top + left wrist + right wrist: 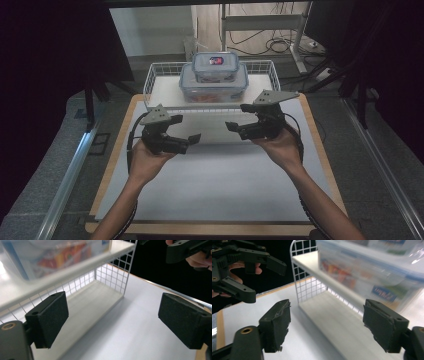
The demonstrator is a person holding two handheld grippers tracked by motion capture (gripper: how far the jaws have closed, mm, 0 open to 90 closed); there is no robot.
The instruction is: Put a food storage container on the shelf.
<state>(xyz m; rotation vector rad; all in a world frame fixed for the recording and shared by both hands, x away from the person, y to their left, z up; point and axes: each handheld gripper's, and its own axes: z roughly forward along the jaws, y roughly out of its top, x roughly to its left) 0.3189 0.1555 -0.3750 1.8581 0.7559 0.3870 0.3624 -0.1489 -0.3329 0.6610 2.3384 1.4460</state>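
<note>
- Two lidded containers, small atop large, sit stacked on the wire shelf.
- We hold left gripper and right gripper released, empty, over the counter; stacking looks finished.

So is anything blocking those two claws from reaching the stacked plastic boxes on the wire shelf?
Nothing visible. Both the left gripper and right gripper hang open before the shelf, with only bare table between them and the boxes.
</note>
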